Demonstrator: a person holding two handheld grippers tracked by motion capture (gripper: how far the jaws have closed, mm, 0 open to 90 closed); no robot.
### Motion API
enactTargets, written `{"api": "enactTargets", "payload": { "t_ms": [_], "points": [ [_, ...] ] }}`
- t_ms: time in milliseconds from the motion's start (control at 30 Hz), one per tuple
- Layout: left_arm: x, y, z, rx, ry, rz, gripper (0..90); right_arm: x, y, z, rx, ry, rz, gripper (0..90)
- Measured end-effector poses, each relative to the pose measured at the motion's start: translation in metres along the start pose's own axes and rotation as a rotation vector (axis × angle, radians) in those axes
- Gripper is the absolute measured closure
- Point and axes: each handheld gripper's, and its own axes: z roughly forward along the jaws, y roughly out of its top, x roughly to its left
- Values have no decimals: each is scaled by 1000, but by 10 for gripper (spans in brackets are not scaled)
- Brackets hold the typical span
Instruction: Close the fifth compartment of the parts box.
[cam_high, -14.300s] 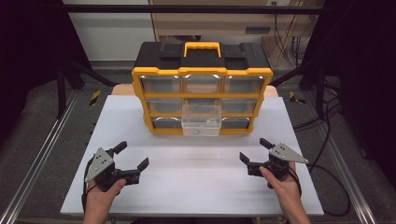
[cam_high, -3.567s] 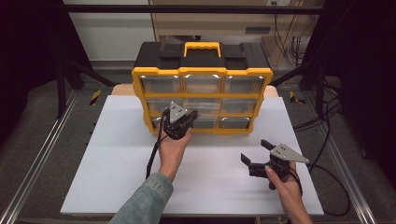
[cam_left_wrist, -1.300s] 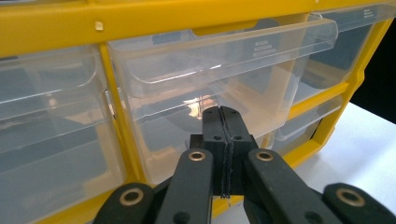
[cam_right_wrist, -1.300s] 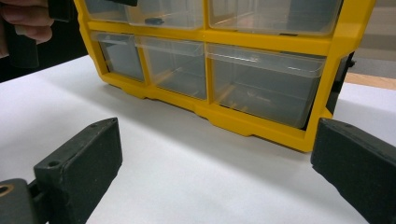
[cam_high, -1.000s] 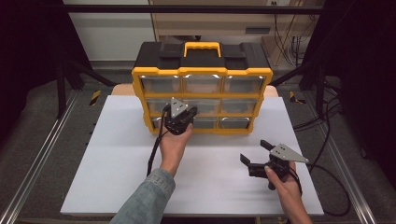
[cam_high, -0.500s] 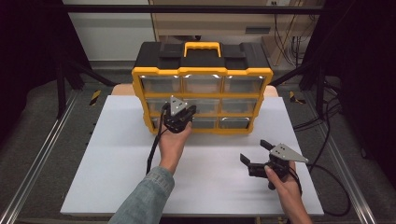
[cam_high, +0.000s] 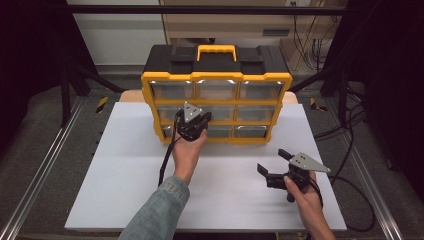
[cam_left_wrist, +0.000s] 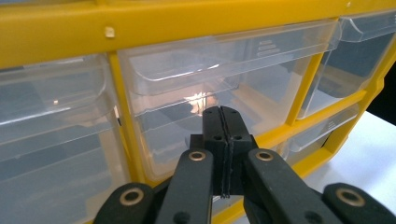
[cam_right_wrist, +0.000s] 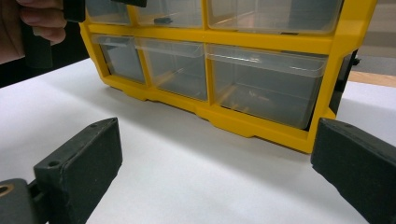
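From the high view, a yellow organizer (cam_high: 216, 95) with a black top and clear drawers is standing at the far side of the white table (cam_high: 120, 180). The left gripper (cam_high: 196, 122) is reaching up to its front face, at the middle row, near the middle drawer (cam_high: 220, 113). The left hand (cam_high: 187, 152) is holding it from below, with a denim sleeve (cam_high: 157, 210) coming in from the bottom edge. A cable (cam_high: 165, 165) is hanging from that gripper down to the table. The right gripper (cam_high: 274, 165) is lying low over the table at the near right, well apart from the organizer, with the right hand (cam_high: 302, 192) wrapped around its grip; its jaws are standing wide apart with nothing between them.

In the left gripper view, the left gripper (cam_left_wrist: 222, 116) is pointing straight at the front of a clear drawer (cam_left_wrist: 224, 93). Its jaws are pressed flat against each other, with nothing caught between them. The tips are sitting right at the drawer's front; whether they are touching it I cannot tell. A yellow frame bar (cam_left_wrist: 121, 112) is running down just to the side of that drawer.

In the right gripper view, the right gripper (cam_right_wrist: 219, 177) is looking across bare table (cam_right_wrist: 187, 177) toward the organizer's bottom row (cam_right_wrist: 261, 88). Its two jaws are spread to the edges of the picture, gripping nothing. The left hand's fingers (cam_right_wrist: 39, 21) are showing at the upper corner.
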Motion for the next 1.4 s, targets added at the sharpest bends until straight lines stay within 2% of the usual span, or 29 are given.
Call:
{"api": "enactTargets", "payload": {
  "t_ms": [433, 833, 1400],
  "points": [
    [0, 1, -1, 11, -3, 5, 898, -1, 1, -2, -8, 1, 2, 22],
    [0, -1, -10, 3, -14, 19, 899, 1, 2, -2, -4, -17, -8, 23],
    [-2, 1, -14, -3, -27, 22, 899, 1, 1, -4, -8, -24, 10, 23]
  ]
}}
